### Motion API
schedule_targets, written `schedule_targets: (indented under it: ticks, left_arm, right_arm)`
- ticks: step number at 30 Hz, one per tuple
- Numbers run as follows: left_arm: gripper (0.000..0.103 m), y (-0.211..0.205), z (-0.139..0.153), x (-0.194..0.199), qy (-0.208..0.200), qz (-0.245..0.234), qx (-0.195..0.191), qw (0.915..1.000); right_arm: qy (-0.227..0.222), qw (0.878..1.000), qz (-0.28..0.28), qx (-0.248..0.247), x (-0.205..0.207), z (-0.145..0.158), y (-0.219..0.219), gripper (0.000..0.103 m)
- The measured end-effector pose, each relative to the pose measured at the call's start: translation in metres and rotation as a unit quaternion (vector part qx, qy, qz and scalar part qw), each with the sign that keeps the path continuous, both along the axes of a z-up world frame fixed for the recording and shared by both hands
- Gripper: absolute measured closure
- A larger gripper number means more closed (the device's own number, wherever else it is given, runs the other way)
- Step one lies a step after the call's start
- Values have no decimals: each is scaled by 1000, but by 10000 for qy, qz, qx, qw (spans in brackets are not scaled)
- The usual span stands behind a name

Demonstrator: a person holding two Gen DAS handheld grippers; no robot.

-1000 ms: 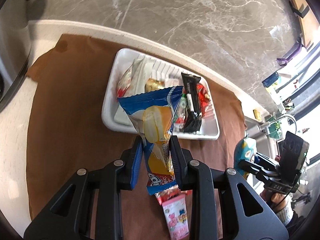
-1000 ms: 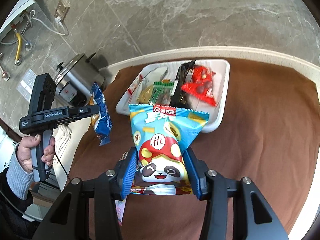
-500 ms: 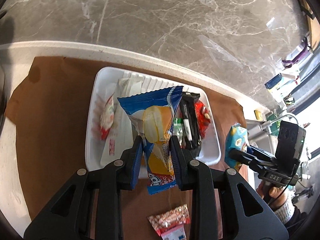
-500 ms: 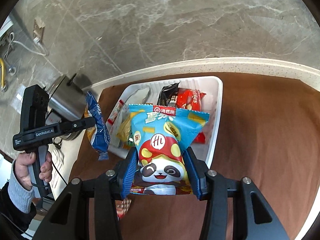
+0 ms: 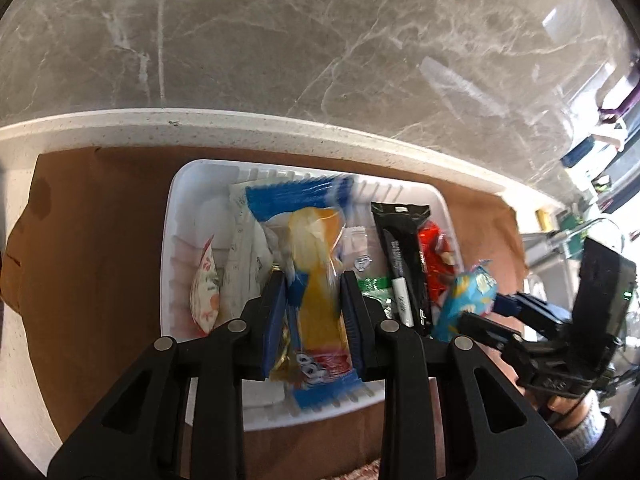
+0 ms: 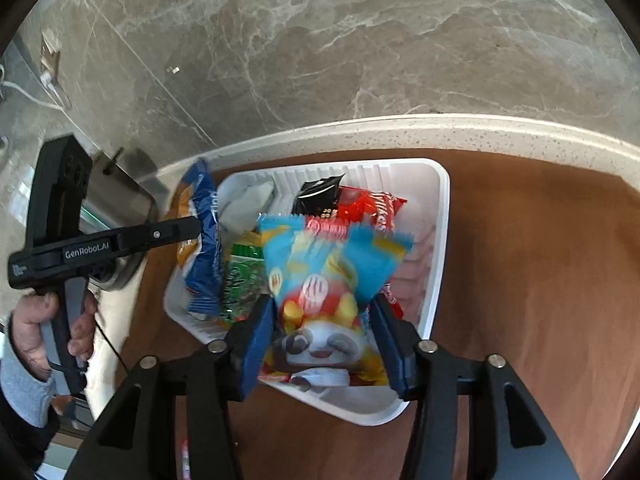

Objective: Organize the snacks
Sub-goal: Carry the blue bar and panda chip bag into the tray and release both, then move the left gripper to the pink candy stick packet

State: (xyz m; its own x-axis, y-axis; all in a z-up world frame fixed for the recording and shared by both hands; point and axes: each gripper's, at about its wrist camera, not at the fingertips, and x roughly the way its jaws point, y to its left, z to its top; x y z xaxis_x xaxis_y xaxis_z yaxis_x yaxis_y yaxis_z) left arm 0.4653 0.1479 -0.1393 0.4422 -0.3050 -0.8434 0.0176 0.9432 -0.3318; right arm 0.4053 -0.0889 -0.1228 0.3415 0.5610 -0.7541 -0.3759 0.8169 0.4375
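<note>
Left gripper (image 5: 313, 312) clamps blue pack (image 5: 310, 264). Right gripper (image 6: 325, 330) clamps panda pack (image 6: 326, 280). Both hang upright directly over tray (image 6: 436, 264).

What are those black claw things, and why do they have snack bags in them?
They are grabbers, not a robot. A person holds one in each hand and squeezes to close it. Each grabber has a small camera looking out along its two fingers, so there is one picture per hand.

In the left-hand picture, the left gripper is shut on a blue and yellow snack bag. In the right-hand picture, the right gripper is shut on a light blue panda bag. You can also see the person's left hand there.

Both bags are over a white tray that already holds other snacks, like a red packet. The tray sits on a brown cloth.
</note>
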Motion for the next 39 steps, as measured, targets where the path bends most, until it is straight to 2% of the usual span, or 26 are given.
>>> schedule_targets:
  ticks: [4,5,6,17,25,32,39]
  left_arm:
    - [70,-6,-1,5,-140,11,258,9996]
    - [65,-7,0,4,-192,16,287,9994]
    - [64,-8,2,2,-245,21,294,9993]
    - [63,-6,28,-34,-595,216,117,9979]
    - [62,-1,39,-85,-637,246,-5,9977]
    - [60,-5,30,-143,-384,151,4,9991]
    - [60,-25,-9,-203,287,-58,-45,9996]
  right_arm:
    - [-251,9994,-22,-250,-2,6,4,41]
    - [-323,9991,-47,-269,-3,8,4,40]
    - [-372,9990,-54,-260,-4,11,3,40]
    - [-728,9970,-160,-204,-18,35,-10,38]
    - [-886,9956,52,-310,-57,50,-10,38]
    - [-896,9937,500,-446,-103,48,7,34]
    - [-633,9934,799,-522,-142,25,17,34]
